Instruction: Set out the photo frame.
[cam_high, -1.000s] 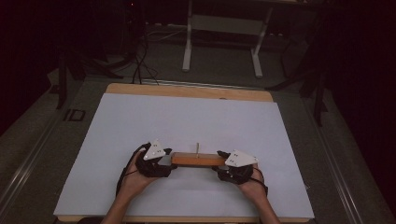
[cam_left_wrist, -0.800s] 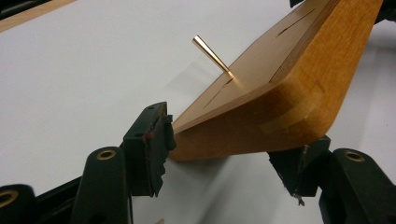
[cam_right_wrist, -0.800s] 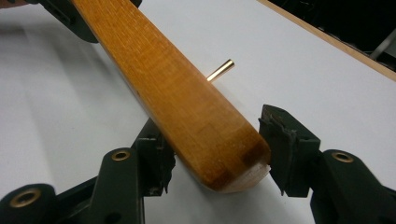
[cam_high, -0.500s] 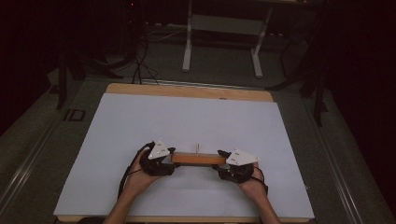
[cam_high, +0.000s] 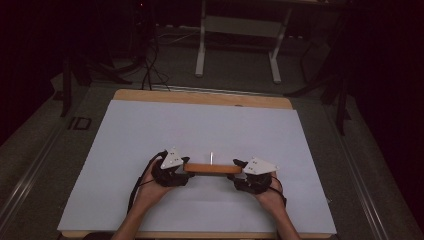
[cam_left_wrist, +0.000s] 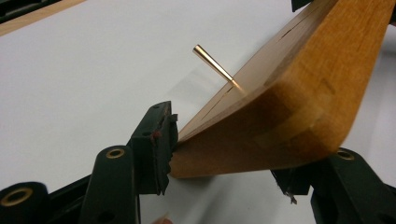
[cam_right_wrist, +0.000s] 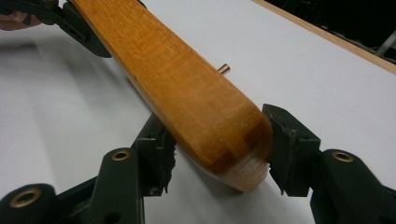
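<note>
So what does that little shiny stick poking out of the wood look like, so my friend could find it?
Start at the big white table and look near its front edge, where a flat orange-brown wooden board sits between two black hand-held grippers. From the middle of that board rises a thin pin. It is the one slim, gold-coloured metal piece; everything beside it is wood or black plastic.

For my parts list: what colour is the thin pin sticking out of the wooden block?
Brass-gold pin; left gripper view shows it best.

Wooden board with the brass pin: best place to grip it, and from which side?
Grip the wooden board at its two short rounded ends, each gripper coming in endwise, jaws across the width. It is long and narrow, and the brass pin stands mid-length, so the ends are free.
</note>
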